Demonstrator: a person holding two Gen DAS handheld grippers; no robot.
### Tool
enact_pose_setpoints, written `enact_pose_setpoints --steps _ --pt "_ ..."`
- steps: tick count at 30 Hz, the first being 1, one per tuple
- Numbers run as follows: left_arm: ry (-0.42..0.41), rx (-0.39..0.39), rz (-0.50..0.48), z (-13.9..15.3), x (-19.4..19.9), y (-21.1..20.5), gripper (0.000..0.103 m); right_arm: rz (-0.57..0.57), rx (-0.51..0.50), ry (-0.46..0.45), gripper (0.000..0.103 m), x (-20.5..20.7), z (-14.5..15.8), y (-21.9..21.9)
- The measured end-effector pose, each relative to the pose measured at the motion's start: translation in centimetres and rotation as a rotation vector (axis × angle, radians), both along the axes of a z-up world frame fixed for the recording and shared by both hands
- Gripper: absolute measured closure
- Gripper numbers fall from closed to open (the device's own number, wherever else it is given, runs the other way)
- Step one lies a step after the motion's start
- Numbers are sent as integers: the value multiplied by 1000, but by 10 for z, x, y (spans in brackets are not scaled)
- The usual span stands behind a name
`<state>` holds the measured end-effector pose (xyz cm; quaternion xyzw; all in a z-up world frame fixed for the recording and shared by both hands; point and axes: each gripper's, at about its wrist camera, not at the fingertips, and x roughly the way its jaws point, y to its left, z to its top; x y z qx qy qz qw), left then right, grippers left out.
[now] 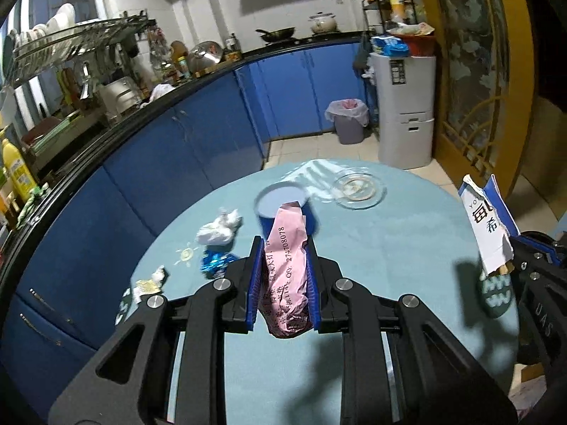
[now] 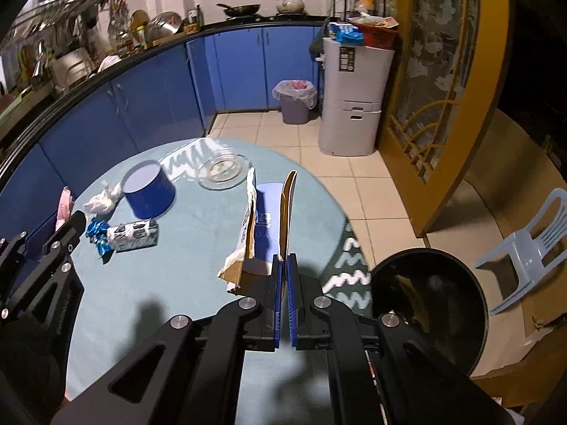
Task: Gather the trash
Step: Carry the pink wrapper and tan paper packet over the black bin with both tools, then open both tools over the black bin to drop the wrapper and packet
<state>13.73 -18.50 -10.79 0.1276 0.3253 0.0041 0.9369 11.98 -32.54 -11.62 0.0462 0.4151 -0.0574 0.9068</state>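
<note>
My left gripper (image 1: pixel 283 248) is shut on a crumpled pink printed paper (image 1: pixel 285 276), held above the round table with a light blue cloth (image 1: pixel 389 248). My right gripper (image 2: pixel 283 260) is shut on one flap of a torn blue-and-white carton (image 2: pixel 253 219), lifted off the cloth. On the table lie a white crumpled tissue (image 2: pixel 102 200), a blue foil wrapper (image 2: pixel 97 235) and a small black-and-white packet (image 2: pixel 136 235). The right wrist view shows the left gripper (image 2: pixel 72 221) at the far left with the pink paper (image 2: pixel 63 209).
A blue round tub (image 2: pixel 149 191) and a glass dish (image 2: pixel 221 171) stand on the far side of the table. A lined trash bin (image 2: pixel 296 101) sits on the tiled floor by the blue cabinets. A black round bucket (image 2: pixel 428 304) is beside the table, and a plastic chair (image 2: pixel 531 244) stands further right.
</note>
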Motion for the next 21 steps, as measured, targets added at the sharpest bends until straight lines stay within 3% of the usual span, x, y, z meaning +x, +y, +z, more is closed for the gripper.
enact_pose_setpoints --steps 21 --pt "41 5 -311 1 -22 -166 80 -266 63 1 100 -57 -11 -133"
